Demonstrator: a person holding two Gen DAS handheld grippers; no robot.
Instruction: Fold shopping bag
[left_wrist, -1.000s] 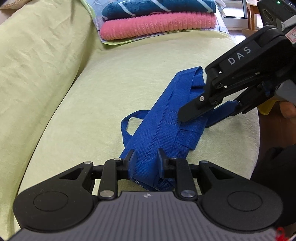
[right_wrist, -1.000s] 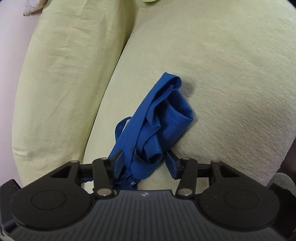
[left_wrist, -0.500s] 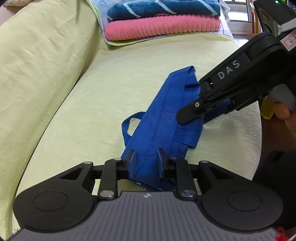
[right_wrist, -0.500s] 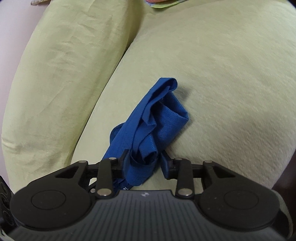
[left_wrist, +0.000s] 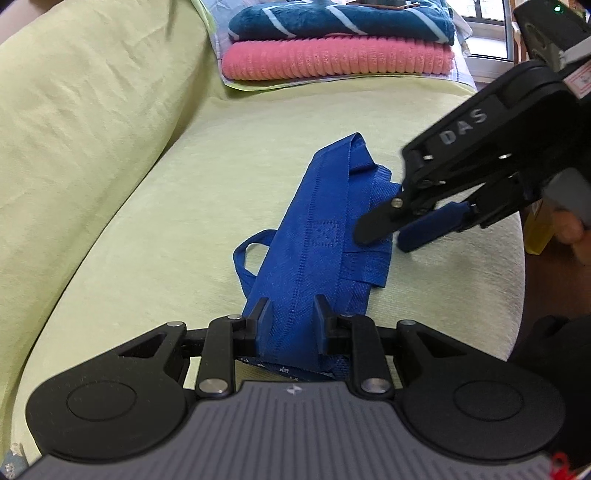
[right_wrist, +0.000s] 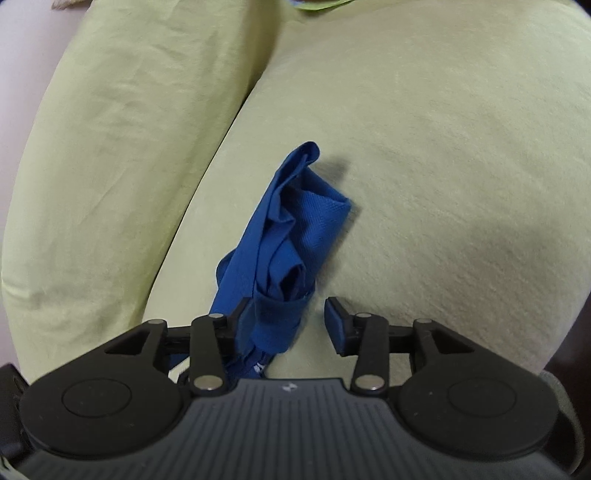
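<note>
The left gripper (left_wrist: 290, 314) has its two fingers pressed against either side of the blue shopping bag (left_wrist: 325, 229), pinching the near end of the folded cloth between them. The right gripper (right_wrist: 288, 317) stands with its fingers spread apart: the bag's bunched edge lies against the inner face of the left finger, while the right finger (right_wrist: 336, 321) is clear of the fabric with bare cushion showing in the gap. Seen from the left wrist, the right gripper (left_wrist: 384, 236) hovers at the bag's right edge, its black tip over the cloth and its blue-padded tip just beside it. The bag lies as a long narrow bundle on the pale green sofa seat (left_wrist: 177, 229), one handle loop (left_wrist: 243, 254) sticking out to the left. Farther back on the seat sit a pink towel (left_wrist: 336, 61) and a dark blue striped towel (left_wrist: 340, 22), stacked
</note>
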